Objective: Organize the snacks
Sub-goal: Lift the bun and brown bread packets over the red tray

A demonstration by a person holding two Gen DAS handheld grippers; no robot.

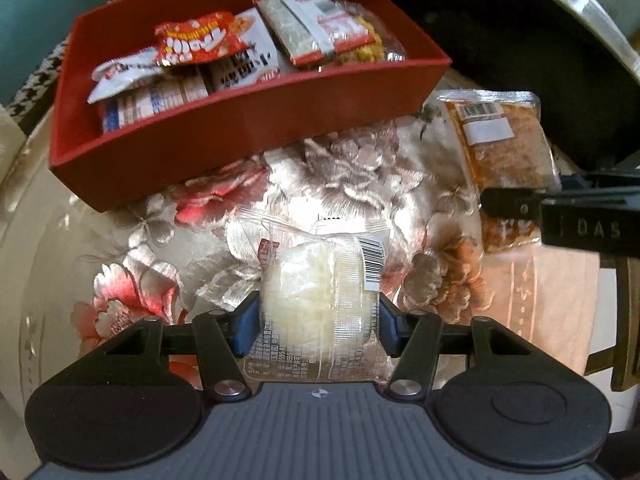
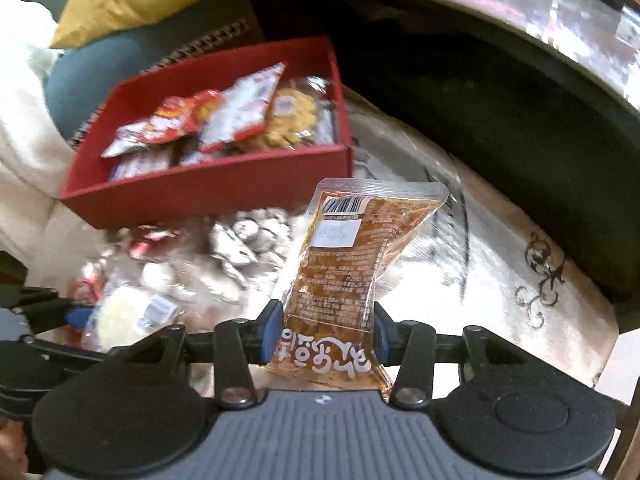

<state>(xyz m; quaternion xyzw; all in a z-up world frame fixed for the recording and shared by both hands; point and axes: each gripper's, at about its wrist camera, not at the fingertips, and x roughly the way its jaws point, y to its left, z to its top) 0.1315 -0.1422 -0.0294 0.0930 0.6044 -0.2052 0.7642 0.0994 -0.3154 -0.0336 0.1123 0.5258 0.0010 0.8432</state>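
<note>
White snack: we see a round, pale, flaky cake in a clear wrapper (image 1: 320,312) with a barcode and small print, pinched between the blue pads of our left gripper (image 1: 318,328).
Brown snack: a clear pouch of orange-brown pieces (image 2: 336,264) with a barcode, a white label and white lettering, clamped upright in our right gripper (image 2: 326,336), its waist squeezed.
Box: a red box (image 1: 256,136) ahead of both grippers, holding several red-and-white packets.
Cloth: a shiny flowered tablecloth (image 1: 352,184) under everything.
Hard to make out: the right view is blurred, so we cannot read the packets; each pouch's lower end is hidden behind its gripper body.
</note>
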